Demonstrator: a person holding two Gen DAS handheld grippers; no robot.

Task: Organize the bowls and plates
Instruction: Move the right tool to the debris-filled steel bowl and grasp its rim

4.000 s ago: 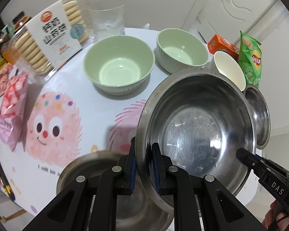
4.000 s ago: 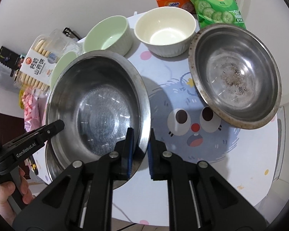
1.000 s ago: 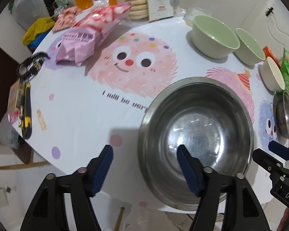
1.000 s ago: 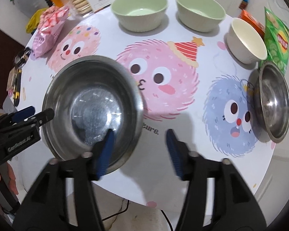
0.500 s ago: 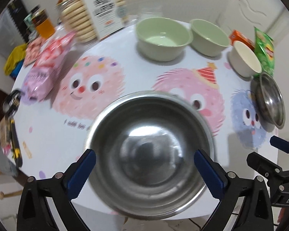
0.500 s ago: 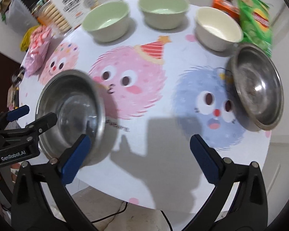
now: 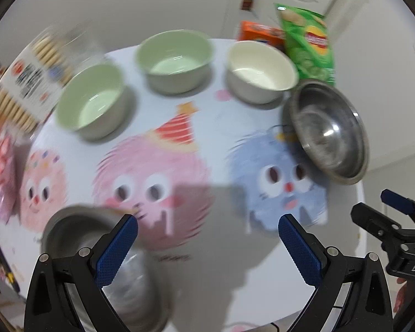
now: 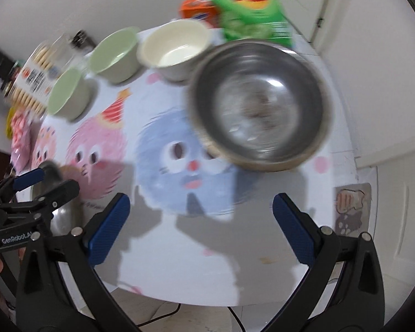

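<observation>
My left gripper [image 7: 207, 244] is open and empty above the table's front edge. A large steel bowl [image 7: 96, 262] sits at the front left, partly behind the left finger; it also shows in the right wrist view [image 8: 55, 204]. A smaller steel bowl [image 7: 327, 131] stands at the right, and appears large in the right wrist view [image 8: 258, 103]. My right gripper [image 8: 200, 229] is open and empty, a little short of that bowl. Two green bowls [image 7: 91, 101] [image 7: 177, 59] and a cream bowl [image 7: 260, 70] stand in a row at the back.
A green chips bag [image 7: 307, 44] and an orange box [image 7: 260, 33] stand behind the cream bowl. A biscuit pack [image 7: 27, 83] and a pink snack bag [image 7: 0, 160] lie at the left. The round table [image 7: 221, 127] has a cartoon cloth.
Both grippers let go of the large steel bowl, opened wide and swung to the right. The right gripper now faces the smaller steel bowl. The large bowl rests at the front left.
</observation>
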